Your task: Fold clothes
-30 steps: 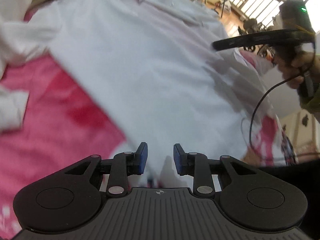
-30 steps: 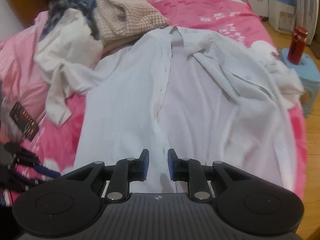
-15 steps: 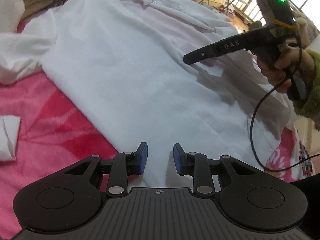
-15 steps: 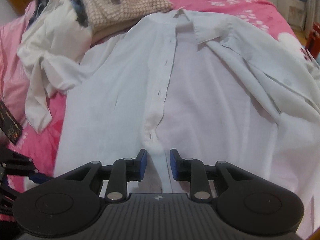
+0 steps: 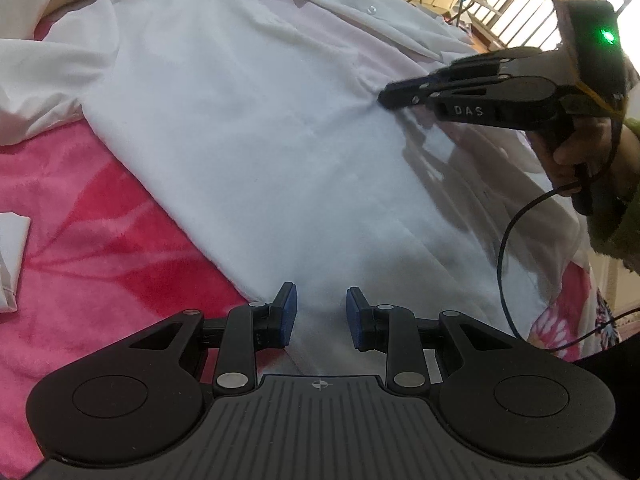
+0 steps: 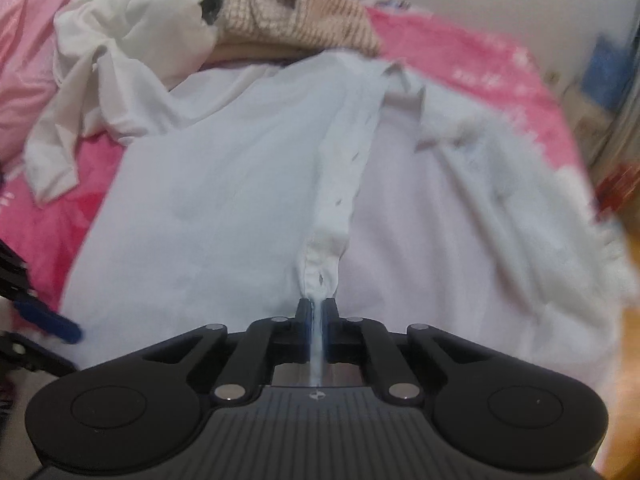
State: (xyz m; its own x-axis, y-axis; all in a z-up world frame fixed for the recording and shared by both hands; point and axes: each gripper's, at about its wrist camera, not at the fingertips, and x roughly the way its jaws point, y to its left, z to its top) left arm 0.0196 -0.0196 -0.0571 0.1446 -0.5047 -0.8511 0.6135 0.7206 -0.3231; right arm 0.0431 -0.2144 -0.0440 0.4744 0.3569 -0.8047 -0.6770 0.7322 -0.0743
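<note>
Right tongs (image 6: 316, 312) having just pinched the white shirt (image 6: 224, 208)'s placket, left tongs (image 5: 321, 312) spread at its hem, I'd lift gently toward twelve o'clock.

Only readable text I've got: the letters "DAS" in pale capitals on the black side of my right gripper (image 5: 386, 98), sitting out at about 2 o'clock in my left wrist view (printed along the finger arm, just behind the tip). Nothing else legible anywhere. There's a tiny crosshair mark at 6 o'clock on the ribbed body of my left gripper (image 5: 319, 312), and the same kind of mark on the right one in its own view, but that's a symbol, not lettering. No labels or numbers I can make out.
</note>
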